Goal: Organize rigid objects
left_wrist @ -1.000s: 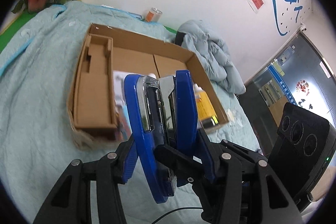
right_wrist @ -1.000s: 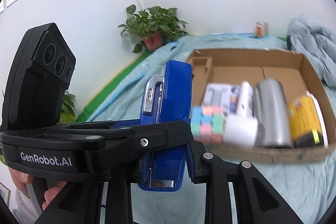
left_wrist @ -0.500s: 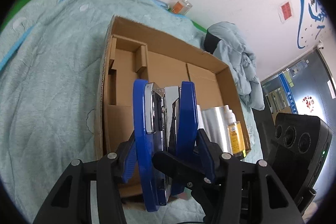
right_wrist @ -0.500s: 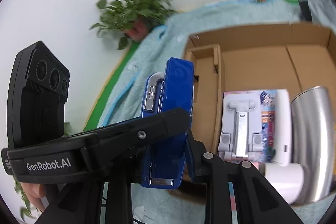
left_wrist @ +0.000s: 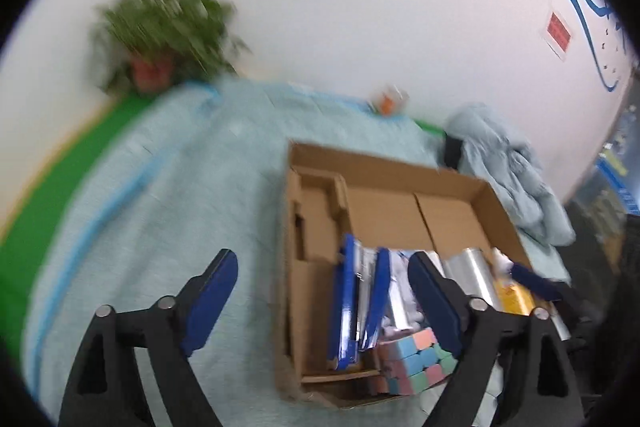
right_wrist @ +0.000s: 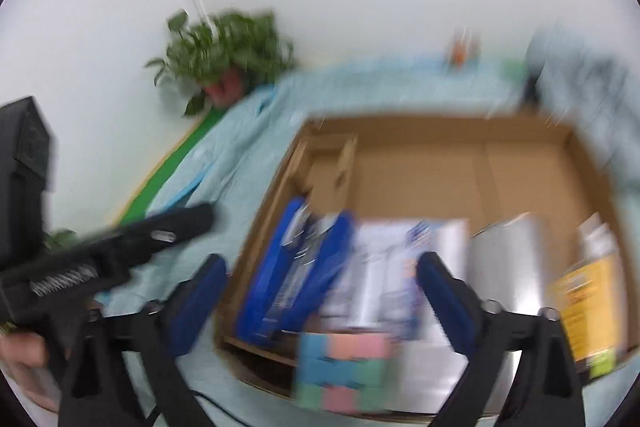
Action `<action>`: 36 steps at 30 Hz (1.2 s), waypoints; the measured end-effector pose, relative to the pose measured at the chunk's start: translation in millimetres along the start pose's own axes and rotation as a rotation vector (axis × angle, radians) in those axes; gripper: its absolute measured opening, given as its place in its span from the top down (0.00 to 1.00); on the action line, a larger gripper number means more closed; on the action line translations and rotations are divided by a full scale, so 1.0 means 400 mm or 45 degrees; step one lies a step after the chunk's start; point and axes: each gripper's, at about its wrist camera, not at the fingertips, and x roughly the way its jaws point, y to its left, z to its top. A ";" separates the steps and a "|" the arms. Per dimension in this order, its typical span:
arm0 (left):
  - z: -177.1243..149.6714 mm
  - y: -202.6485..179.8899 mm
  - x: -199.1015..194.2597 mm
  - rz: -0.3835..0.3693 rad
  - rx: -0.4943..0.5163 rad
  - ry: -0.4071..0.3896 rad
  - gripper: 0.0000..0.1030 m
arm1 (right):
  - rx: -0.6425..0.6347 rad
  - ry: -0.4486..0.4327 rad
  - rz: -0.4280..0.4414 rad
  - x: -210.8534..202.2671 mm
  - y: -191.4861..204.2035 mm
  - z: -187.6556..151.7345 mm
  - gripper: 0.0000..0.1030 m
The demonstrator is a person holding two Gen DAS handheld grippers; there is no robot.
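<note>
Blue stapler (left_wrist: 357, 301) sits in the cardboard box (left_wrist: 384, 163), near its left front part, standing on its long edge with the metal core showing between the two blue halves; right wrist view shows it too (right_wrist: 294, 269), blurred. Your left hand-held gripper (left_wrist: 320, 301) has just been opening and its jaws now stand wide apart with nothing pressed between the pads; the stapler is seen between them in the view but sits down in the box, apart from both. Your right hand-held gripper (right_wrist: 320, 301) has likewise just been opening, jaws spread wide, released, nothing clamped. Pastel cube puzzle (left_wrist: 416, 359) lies at the box's front edge, just right of the stapler. A white packaged item (right_wrist: 404, 263) lies flat behind the cube, then a silver cylinder (right_wrist: 506, 263), then a yellow-labelled bottle (right_wrist: 588, 303) by the right wall. A cardboard insert (left_wrist: 316, 215) fills the box's left side. The box rests on a pale teal cloth (left_wrist: 168, 195) over the surface. Potted plant (left_wrist: 160, 39) at the back left, a bundled grey jacket (left_wrist: 508, 167) behind the box's right corner. Both views are motion-blurred.
</note>
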 end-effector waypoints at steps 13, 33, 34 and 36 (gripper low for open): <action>-0.242 -0.244 -0.158 0.133 0.147 -0.113 0.15 | -0.117 -0.055 -0.344 -0.235 -0.139 -0.317 0.01; -0.334 -0.302 -0.168 0.144 0.111 -0.007 0.14 | -0.083 -0.062 -0.306 -0.376 -0.165 -0.427 0.01; -0.333 -0.304 -0.167 0.142 0.111 -0.004 0.14 | -0.080 -0.059 -0.307 -0.376 -0.167 -0.424 0.01; -0.333 -0.306 -0.165 0.145 0.115 -0.004 0.14 | -0.080 -0.061 -0.312 -0.376 -0.168 -0.424 0.01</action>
